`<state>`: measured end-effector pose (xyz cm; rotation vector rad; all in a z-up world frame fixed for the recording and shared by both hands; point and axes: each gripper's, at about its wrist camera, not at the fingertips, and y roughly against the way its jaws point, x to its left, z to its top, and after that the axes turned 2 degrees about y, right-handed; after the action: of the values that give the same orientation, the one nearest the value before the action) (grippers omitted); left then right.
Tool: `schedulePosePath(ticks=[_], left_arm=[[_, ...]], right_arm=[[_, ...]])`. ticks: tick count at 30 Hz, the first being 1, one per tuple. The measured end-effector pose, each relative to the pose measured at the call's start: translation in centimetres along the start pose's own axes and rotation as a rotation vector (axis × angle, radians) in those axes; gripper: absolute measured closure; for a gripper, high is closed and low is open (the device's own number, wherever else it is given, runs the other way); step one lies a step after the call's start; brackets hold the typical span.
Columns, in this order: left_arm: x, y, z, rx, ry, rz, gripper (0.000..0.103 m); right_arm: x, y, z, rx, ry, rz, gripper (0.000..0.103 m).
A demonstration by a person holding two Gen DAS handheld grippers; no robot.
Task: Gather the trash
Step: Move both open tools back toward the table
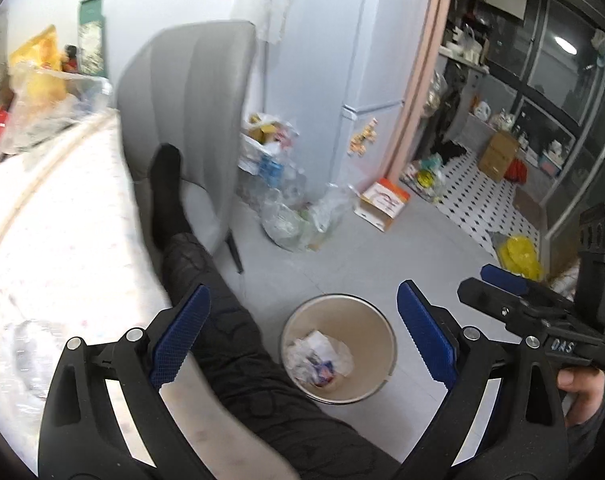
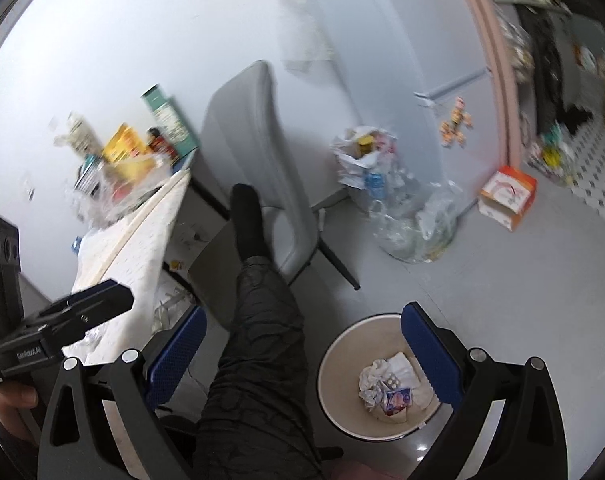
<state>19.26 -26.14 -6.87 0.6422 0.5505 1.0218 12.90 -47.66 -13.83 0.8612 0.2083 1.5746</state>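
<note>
A round beige waste bin [image 1: 376, 322] [image 2: 340, 360] stands on the grey floor, with crumpled white paper and a blue-and-red wrapper [image 1: 319, 360] [image 2: 387, 386] lying inside. My left gripper [image 1: 302, 332] hangs above the bin, open, with nothing between its blue pads [image 1: 180, 334]. My right gripper [image 2: 304, 354] is open too and holds nothing; its right finger [image 2: 430, 354] overlaps the bin's rim. From the left wrist view the right gripper [image 1: 484, 284] shows at the right edge, held by a hand. The left gripper [image 2: 102, 304] shows at the left of the right wrist view.
A person's leg in black trousers [image 1: 230, 344] [image 2: 258, 328] stretches onto a grey chair [image 1: 190, 96] [image 2: 254, 140]. A table with a patterned cloth [image 1: 62, 220] [image 2: 142, 232] carries clutter. Plastic bags of rubbish [image 1: 298, 216] [image 2: 414, 220] and an orange-and-white box [image 1: 384, 200] lie by the fridge.
</note>
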Motion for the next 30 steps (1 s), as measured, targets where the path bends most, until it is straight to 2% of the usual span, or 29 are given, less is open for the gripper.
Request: schedulePosePath(ticks=[9, 15, 22, 30], left_arm=[[6.7, 4.8, -1.5, -0.099, 0.119, -0.010, 0.010], [10.1, 6.7, -3.0, -0.135, 0.174, -0.017, 0.010], [13.3, 8.6, -4.6, -0.142, 0.194, -0.019, 0.010], [17.4, 10.6, -7.4, -0.141, 0.224, 0.035, 0.010]], right_arm=[[6.4, -0.6, 0.5, 0.006, 0.082, 0.030, 0.007], [9.7, -0.8, 0.1, 0.014, 0.138, 0.047, 0.007], [13.6, -1.4, -0.6, 0.040, 0.196, 0.103, 0.007], [17.4, -2.3, -1.7, 0.068, 0.263, 0.144, 0.007]])
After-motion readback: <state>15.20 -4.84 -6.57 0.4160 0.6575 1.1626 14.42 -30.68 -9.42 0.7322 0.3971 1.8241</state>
